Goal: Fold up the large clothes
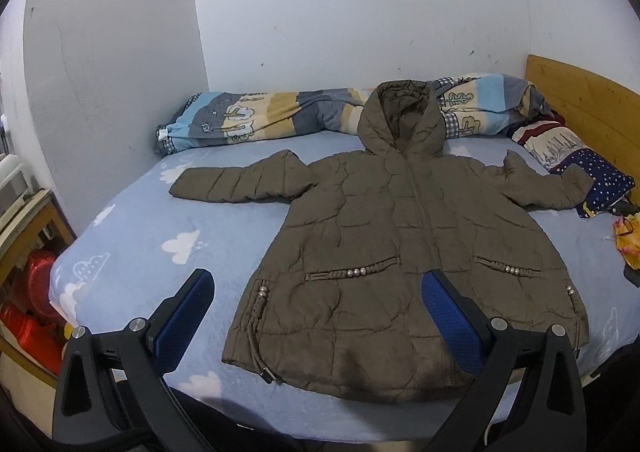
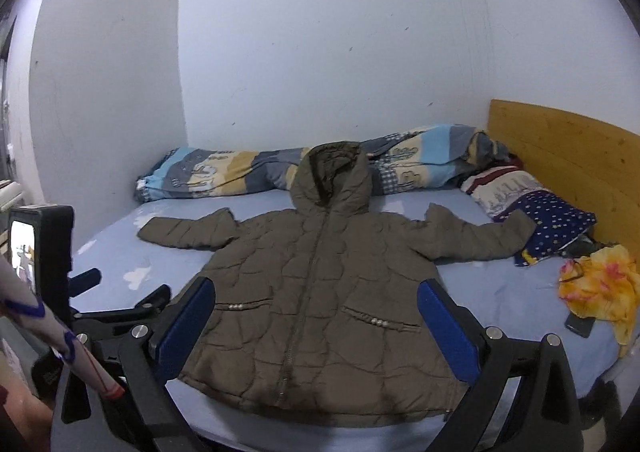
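An olive-brown quilted hooded jacket (image 1: pixel 384 236) (image 2: pixel 316 292) lies flat and face up on the blue bed sheet (image 1: pixel 160 219), zipped, sleeves spread to both sides, hood toward the wall. My left gripper (image 1: pixel 318 280) hovers open above the jacket's near hem, its blue pads (image 1: pixel 448 316) wide apart and empty. My right gripper (image 2: pixel 316 290) also stands open over the lower part of the jacket, holding nothing. In the right wrist view the left gripper's body (image 2: pixel 112 316) shows at the lower left beside a sleeve (image 2: pixel 48 336).
A rolled striped quilt (image 1: pixel 280 115) lies along the wall behind the hood. A starry dark-blue pillow (image 2: pixel 544 219) touches the right sleeve end. Yellow cloth (image 2: pixel 600 288) and a phone (image 2: pixel 578 326) lie at the bed's right edge. Wooden headboard (image 2: pixel 560 155) right; red items (image 1: pixel 36 308) left.
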Demonstrator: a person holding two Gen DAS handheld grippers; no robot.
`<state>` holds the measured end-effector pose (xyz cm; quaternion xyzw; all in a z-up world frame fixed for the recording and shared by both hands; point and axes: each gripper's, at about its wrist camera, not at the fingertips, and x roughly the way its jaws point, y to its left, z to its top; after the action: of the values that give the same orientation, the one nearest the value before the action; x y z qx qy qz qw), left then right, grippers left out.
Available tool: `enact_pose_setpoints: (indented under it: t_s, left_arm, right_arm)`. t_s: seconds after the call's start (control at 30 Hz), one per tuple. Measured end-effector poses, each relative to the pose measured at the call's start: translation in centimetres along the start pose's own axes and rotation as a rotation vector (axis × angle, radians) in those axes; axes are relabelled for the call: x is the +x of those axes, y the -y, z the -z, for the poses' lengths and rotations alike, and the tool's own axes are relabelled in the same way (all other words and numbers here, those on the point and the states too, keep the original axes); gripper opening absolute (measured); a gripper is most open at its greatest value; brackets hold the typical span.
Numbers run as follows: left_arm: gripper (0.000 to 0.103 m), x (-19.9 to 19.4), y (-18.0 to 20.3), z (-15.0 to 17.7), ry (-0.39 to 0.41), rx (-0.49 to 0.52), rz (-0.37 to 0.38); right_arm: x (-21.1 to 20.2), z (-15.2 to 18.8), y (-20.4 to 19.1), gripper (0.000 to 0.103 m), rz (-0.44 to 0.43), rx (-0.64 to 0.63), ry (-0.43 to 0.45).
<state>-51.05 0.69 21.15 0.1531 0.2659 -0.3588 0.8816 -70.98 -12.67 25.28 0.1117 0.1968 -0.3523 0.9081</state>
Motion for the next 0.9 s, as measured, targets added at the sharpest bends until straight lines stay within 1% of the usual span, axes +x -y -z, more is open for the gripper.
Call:
enact_pose_setpoints:
  t_s: [0.37, 0.6, 0.77, 0.9]
  left_arm:
    - [0.103, 1.2, -0.5, 0.4, -0.045, -0.006, 0.016]
    - [0.103, 1.8, -0.3, 0.5, -0.063, -0.005, 0.013]
    - [0.103, 2.2, -0.1, 0.6, -0.075, -0.001, 0.017]
    - [0.103, 2.8, 0.0, 1.0, -0.086, 0.0, 0.014]
  right_arm:
    - [0.6, 0.8, -0.1, 0.103, -0.039, -0.045, -0.051]
    - [0.9, 1.4, 0.5, 0.103, -0.053, -0.035, -0.074]
    - [1.2, 1.5, 1.1, 0.103, -0.046, -0.039, -0.085]
    - [2.0, 1.4, 0.7, 0.103, -0.003, -0.062, -0.093]
